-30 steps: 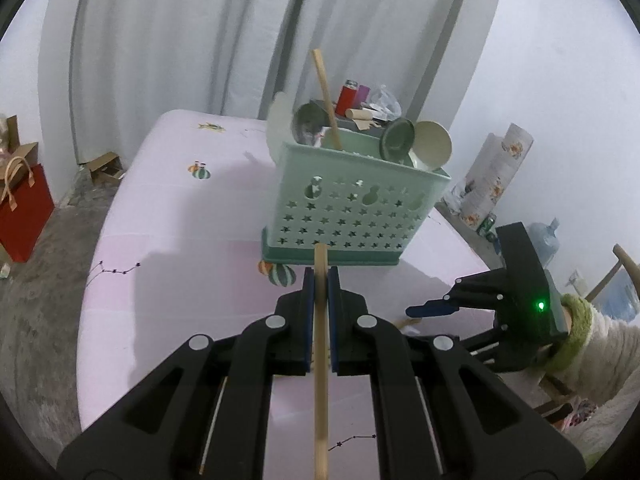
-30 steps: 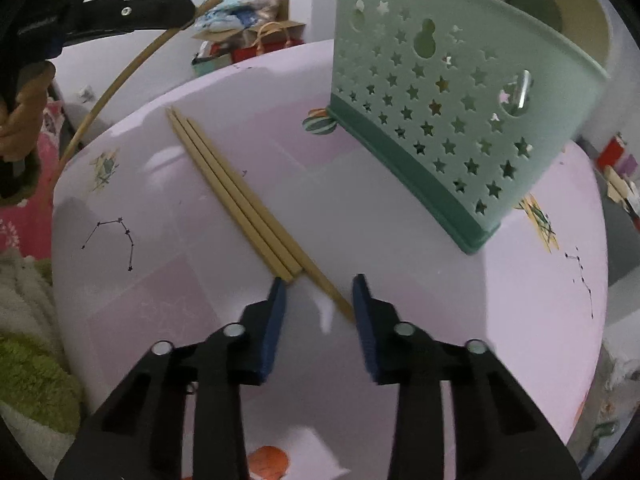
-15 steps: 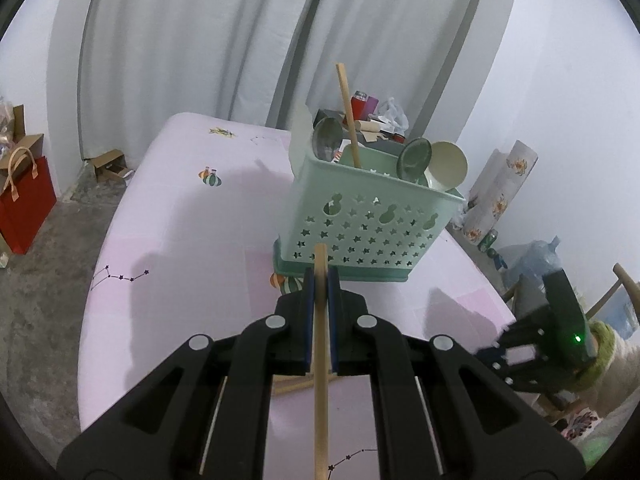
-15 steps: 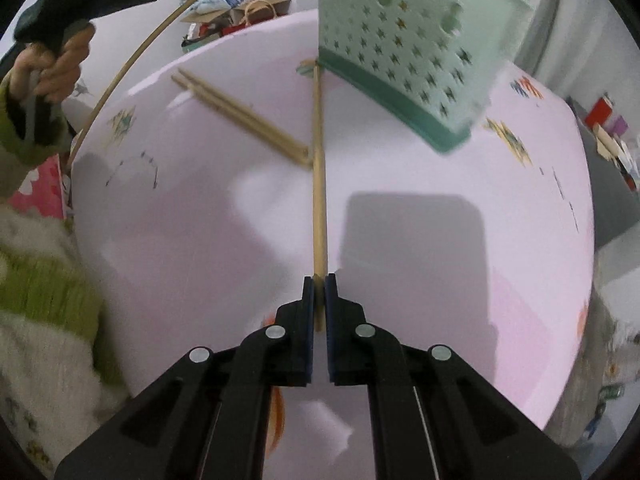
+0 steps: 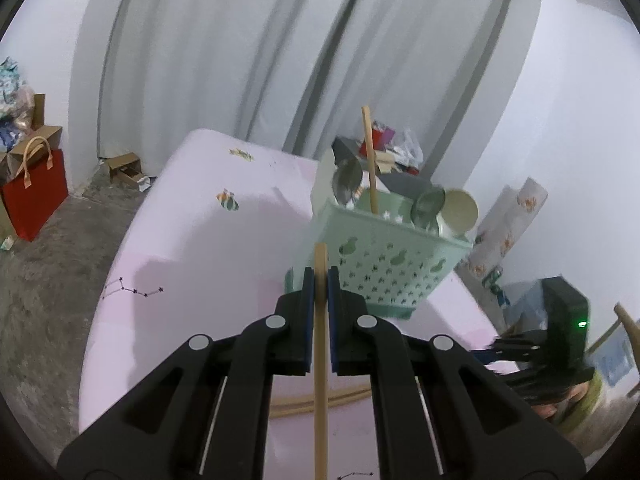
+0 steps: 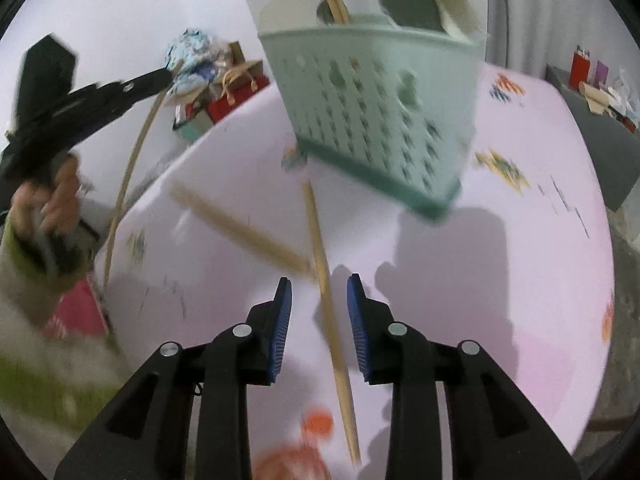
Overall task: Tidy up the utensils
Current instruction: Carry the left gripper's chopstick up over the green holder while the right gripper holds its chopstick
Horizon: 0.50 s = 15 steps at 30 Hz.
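Observation:
My left gripper (image 5: 319, 280) is shut on a wooden chopstick (image 5: 320, 360), held above the pink table in front of the green star-holed utensil basket (image 5: 384, 264). The basket holds spoons and an upright chopstick (image 5: 370, 168). My right gripper (image 6: 319, 300) is open; a single chopstick (image 6: 328, 304) lies between its jaws, untouched, pointing at the basket (image 6: 376, 108). A pair of chopsticks (image 6: 240, 228) lies on the table to its left. The left gripper with its chopstick shows at the far left of the right wrist view (image 6: 100, 92).
The pink table (image 5: 180, 260) carries small cartoon prints. A red paper bag (image 5: 36, 196) and cardboard boxes stand on the floor at the left. A grey curtain hangs behind. Cluttered shelf (image 6: 600, 92) at the right.
My right gripper closed on a chopstick half a second ago and has now opened, leaving it between the jaws. Both grippers have risen and tilted toward the basket.

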Each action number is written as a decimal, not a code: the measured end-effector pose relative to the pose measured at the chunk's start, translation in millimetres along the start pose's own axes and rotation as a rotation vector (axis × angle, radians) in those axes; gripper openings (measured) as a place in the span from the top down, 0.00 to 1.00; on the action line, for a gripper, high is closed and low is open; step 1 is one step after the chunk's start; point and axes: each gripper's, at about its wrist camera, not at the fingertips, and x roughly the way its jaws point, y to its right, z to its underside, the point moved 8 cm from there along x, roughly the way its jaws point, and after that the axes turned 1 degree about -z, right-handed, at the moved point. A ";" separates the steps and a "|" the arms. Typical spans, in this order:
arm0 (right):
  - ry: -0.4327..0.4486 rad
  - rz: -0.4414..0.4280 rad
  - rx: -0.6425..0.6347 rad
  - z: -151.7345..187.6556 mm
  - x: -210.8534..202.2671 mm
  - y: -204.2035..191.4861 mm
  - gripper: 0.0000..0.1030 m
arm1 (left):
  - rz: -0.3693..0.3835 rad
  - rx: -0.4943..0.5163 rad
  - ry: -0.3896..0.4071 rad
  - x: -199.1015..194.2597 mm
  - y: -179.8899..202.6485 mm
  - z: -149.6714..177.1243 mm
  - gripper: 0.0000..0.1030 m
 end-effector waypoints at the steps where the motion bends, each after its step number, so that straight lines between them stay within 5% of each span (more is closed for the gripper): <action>1: 0.007 -0.005 -0.010 -9.8 8.1 -4.9 0.72 | -0.004 -0.010 0.015 -2.4 -0.9 -3.3 0.95; 11: -0.095 0.042 -0.109 -41.0 70.5 -16.0 0.73 | -0.025 -0.057 0.084 -15.1 -9.2 -18.8 0.95; 15: -0.136 0.065 -0.147 -39.2 83.5 -19.7 0.87 | -0.025 -0.069 0.092 -15.5 -12.6 -19.8 0.95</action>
